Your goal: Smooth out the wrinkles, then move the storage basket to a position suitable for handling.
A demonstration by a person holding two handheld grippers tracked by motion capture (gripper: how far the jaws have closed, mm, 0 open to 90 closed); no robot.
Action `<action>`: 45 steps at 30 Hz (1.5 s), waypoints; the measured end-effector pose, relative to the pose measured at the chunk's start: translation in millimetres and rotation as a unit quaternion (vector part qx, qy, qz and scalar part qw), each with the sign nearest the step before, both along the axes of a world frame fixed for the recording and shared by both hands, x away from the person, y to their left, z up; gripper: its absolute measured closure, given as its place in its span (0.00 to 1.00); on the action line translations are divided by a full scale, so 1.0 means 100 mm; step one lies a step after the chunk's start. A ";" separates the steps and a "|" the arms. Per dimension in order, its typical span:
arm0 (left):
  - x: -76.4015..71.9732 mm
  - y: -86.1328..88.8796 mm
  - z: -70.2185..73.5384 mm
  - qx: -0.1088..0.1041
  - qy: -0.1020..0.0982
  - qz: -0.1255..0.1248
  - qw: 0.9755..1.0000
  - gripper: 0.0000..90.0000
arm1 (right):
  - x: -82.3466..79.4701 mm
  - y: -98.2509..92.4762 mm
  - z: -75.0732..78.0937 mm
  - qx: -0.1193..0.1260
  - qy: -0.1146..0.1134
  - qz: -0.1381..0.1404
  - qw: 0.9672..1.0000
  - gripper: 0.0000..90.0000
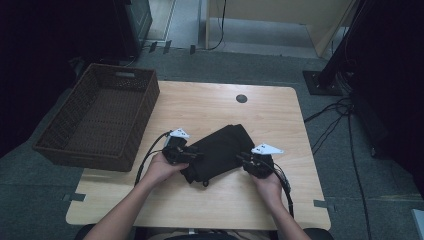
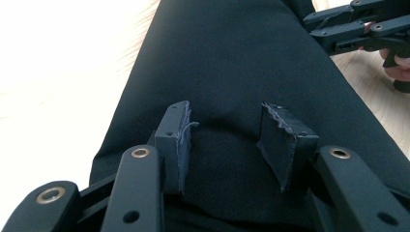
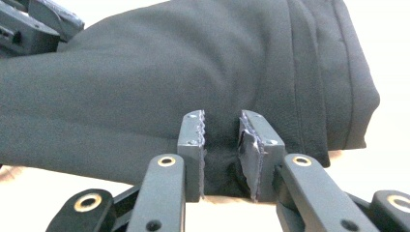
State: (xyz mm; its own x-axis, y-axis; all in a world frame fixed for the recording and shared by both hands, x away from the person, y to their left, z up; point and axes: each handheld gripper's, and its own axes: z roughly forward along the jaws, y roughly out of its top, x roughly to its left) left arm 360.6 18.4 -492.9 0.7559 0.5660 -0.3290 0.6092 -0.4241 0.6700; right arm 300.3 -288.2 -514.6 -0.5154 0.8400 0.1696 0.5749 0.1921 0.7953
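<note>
A person's two arms come in over the near edge of the tabletop (image 1: pixel 280 115), and each hand holds a claw. The left claw (image 1: pixel 196 155) sits at one end of a folded black cloth (image 1: pixel 217 150). From its own camera, the left claw (image 2: pixel 227 140) has its two pads spread apart and resting on top of the cloth, with a soft bump of cloth between them; I cannot tell if they squeeze it. The right claw (image 1: pixel 242 159) is at the other end of the cloth. Up close, the right claw (image 3: pixel 221 154) has its pads near each other and is pinching the edge of the black cloth (image 3: pixel 169 82) between them. The cloth lies near the middle of the tabletop, a bit closer to the near edge. Farther off, a brown woven basket (image 1: pixel 145 107) hangs over the left edge. A small round dark hole (image 1: pixel 241 98) is near the far edge
</note>
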 end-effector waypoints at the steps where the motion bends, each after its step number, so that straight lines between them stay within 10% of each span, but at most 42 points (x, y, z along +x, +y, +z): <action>1: 0.00 -0.01 -0.01 -0.001 0.000 -0.001 1.000 0.61 | 0.01 0.00 0.02 0.003 -0.001 -0.001 1.000 0.78; 5: -0.02 -0.10 -0.02 -0.006 0.003 -0.007 1.000 0.61 | 0.06 0.05 0.11 0.024 -0.029 0.003 0.999 0.76; 28: 0.05 0.09 0.20 0.014 -0.001 0.022 1.000 0.47 | 0.12 0.11 0.07 0.020 -0.018 0.024 0.999 0.77; 45: 0.41 0.28 0.83 0.052 -0.008 0.056 0.997 0.49 | 0.13 0.10 0.06 0.026 -0.016 0.027 0.999 0.76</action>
